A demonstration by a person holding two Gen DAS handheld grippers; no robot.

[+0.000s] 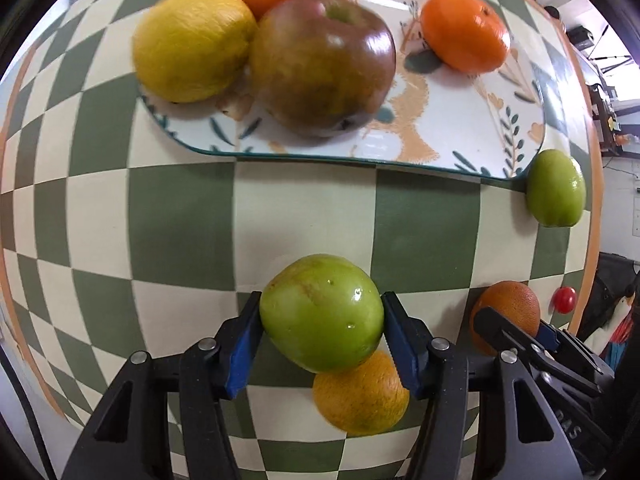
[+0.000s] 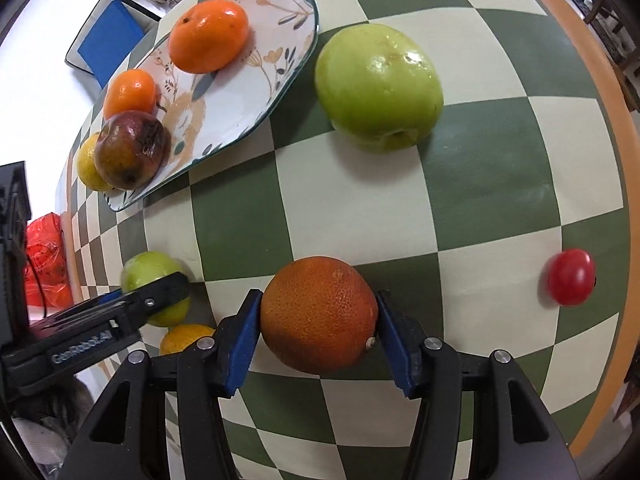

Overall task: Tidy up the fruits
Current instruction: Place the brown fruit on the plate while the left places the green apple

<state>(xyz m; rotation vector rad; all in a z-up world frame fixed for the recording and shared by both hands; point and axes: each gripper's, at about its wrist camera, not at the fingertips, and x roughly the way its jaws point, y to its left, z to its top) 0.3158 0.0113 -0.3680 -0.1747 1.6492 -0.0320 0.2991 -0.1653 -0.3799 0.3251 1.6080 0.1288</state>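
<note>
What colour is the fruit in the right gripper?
Deep reddish orange, clearest in the right wrist view.

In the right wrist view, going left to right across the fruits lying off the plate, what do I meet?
Small green fruit in the left gripper → dark orange between the right gripper fingers → big green apple farther back → small red tomato. A yellow-orange fruit under the left gripper is mostly hidden, so I left it out.
</note>
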